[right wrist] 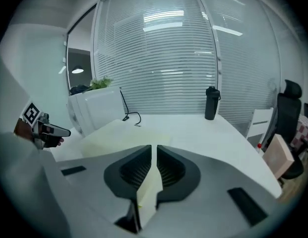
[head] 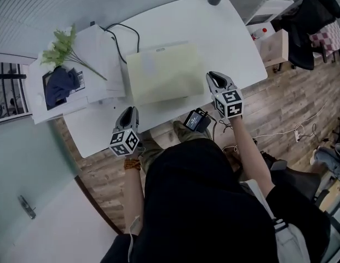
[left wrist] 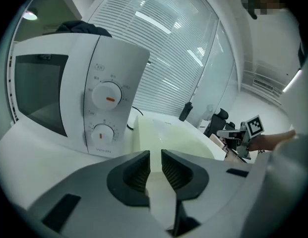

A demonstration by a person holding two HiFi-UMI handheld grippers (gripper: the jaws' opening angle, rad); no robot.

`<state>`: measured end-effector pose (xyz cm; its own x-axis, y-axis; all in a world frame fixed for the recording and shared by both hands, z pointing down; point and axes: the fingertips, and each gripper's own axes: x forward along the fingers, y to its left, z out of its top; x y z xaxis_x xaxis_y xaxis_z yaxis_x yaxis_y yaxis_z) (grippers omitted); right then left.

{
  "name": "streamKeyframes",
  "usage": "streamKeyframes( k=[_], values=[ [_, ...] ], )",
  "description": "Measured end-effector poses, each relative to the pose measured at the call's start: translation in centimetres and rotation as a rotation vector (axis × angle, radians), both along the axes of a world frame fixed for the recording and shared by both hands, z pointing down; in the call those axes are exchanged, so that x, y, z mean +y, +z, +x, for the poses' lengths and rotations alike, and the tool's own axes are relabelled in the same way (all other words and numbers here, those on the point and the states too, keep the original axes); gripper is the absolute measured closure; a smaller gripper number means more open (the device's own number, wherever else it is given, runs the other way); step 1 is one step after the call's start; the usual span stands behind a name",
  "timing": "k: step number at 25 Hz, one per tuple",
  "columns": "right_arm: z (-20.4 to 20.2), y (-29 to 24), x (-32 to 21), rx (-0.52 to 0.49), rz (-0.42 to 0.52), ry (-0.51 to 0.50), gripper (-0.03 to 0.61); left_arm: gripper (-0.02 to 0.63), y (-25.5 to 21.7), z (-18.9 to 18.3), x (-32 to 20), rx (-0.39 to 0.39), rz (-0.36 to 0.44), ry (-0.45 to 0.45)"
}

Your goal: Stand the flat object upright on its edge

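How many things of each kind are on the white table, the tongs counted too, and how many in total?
Microwave: 1
Pale yellow flat object: 1
Black bottle: 1
Black cable: 1
Green sprig: 1
Dark cloth: 1
Tongs, left tongs and right tongs: 2
Total: 8

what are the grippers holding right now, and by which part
Nothing, it seems: the flat object lies on the table; left gripper slightly open, right gripper shut, both empty beside it.

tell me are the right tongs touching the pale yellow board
Touching. In the right gripper view the right tongs are shut on the board, its edge pinched between them.
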<state>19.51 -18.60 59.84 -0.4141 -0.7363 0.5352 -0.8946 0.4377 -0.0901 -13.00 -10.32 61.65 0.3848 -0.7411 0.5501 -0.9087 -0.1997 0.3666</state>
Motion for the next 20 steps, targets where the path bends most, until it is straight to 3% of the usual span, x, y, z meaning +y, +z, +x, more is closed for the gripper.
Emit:
streamKeyframes(
  k=[3, 8, 11, 15, 20],
  values=[
    [-0.4, 1.8, 0.1, -0.081, -0.06, 0.02, 0.568, 0.502, 0.8, 0.2, -0.1, 0.022, -0.018, 0.017],
    [-0.7, 3.7, 1.0, -0.145, -0.121, -0.016, 0.56, 0.474, 2.1, 0.9, -1.1, 0.039, -0.037, 0.011],
    [-1.5, 4.9, 1.8, -0.198, -0.191, -0.058, 0.445, 0.474, 2.8, 0.9, -1.7, 0.028, -0.041, 0.024],
    [-2.6, 6.7, 2.3, -0.103, -0.215, -0.146, 0.437, 0.474, 4.1, 0.7, -2.0, 0.031, -0.072, 0.024],
    [-2.3, 8.2, 2.1, -0.111, -0.258, -0.149, 0.436, 0.472, 5.2, 2.1, -1.7, 0.023, -0.103, 0.062]
  ],
)
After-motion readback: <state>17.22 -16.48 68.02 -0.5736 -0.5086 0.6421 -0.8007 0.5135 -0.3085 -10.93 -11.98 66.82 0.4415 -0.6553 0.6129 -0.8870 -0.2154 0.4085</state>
